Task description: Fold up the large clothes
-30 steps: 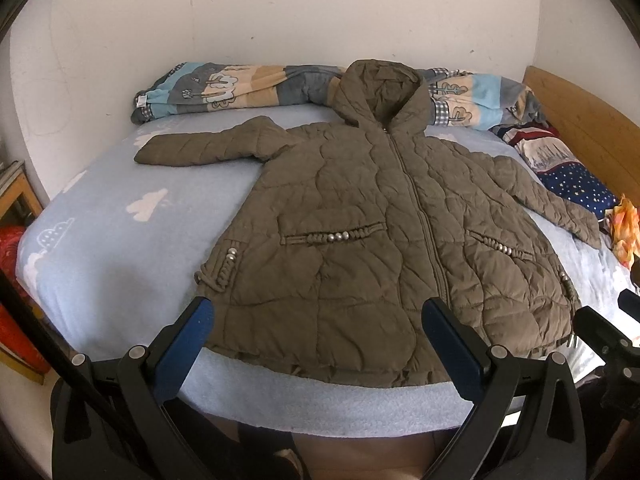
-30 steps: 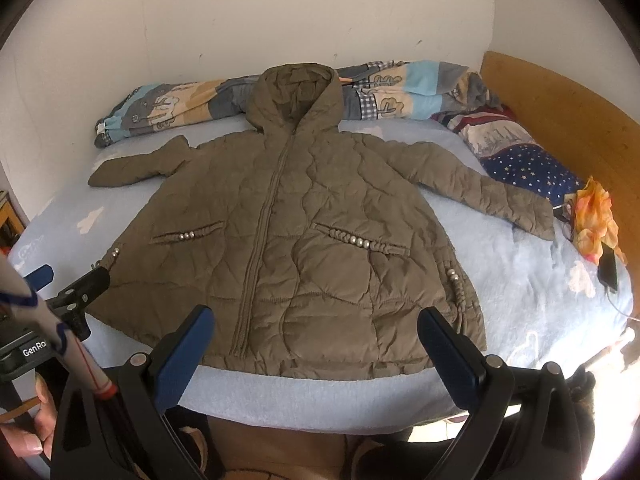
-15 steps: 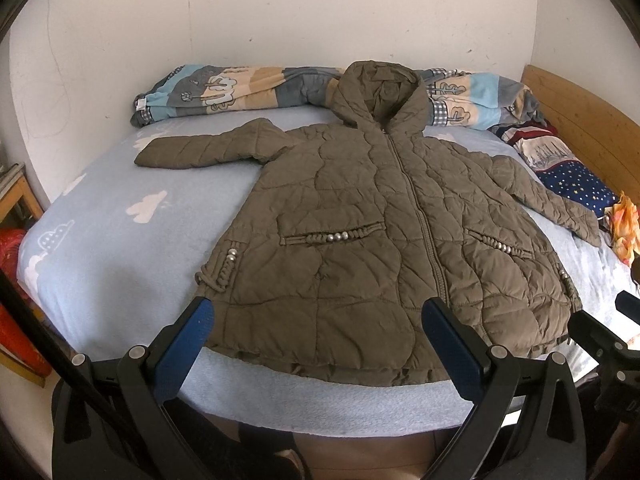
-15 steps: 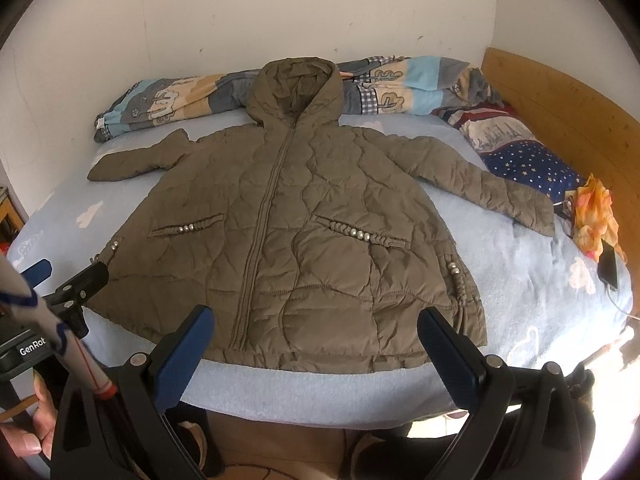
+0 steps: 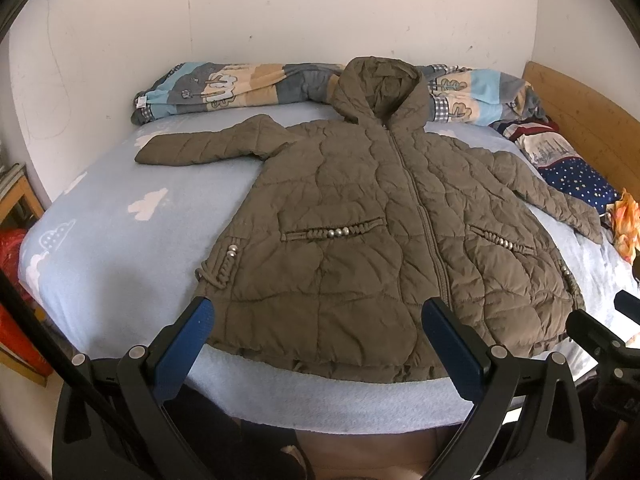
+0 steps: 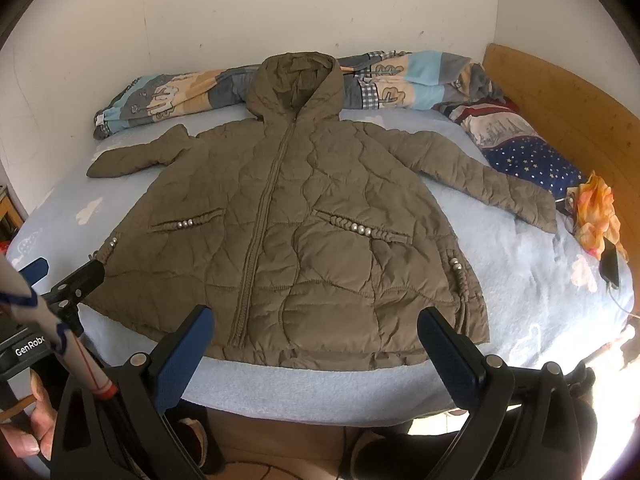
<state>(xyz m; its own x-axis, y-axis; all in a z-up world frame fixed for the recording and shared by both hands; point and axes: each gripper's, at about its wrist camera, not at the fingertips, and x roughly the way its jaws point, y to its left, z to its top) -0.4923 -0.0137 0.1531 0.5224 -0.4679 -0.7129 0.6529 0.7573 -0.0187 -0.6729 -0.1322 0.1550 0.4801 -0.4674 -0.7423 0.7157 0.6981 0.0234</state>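
A brown quilted hooded jacket (image 5: pixel 376 232) lies flat, front up and zipped, on the light blue bed (image 5: pixel 120 240); both sleeves are spread outward and the hood points to the wall. It also shows in the right wrist view (image 6: pixel 288 232). My left gripper (image 5: pixel 320 344) is open and empty, just before the jacket's hem over the bed's near edge. My right gripper (image 6: pixel 316 344) is open and empty, at the hem too. The left gripper's tip shows at the left of the right wrist view (image 6: pixel 76 280).
A rolled patterned quilt (image 5: pixel 248 84) lies along the wall behind the hood. A starry pillow (image 6: pixel 528 152) and wooden headboard (image 6: pixel 568 100) are at the right. An orange cloth (image 6: pixel 596 208) and a phone (image 6: pixel 610 266) lie near the right edge.
Both grippers have edged slightly forward toward the bed and the jacket's hem. The jacket has not moved.
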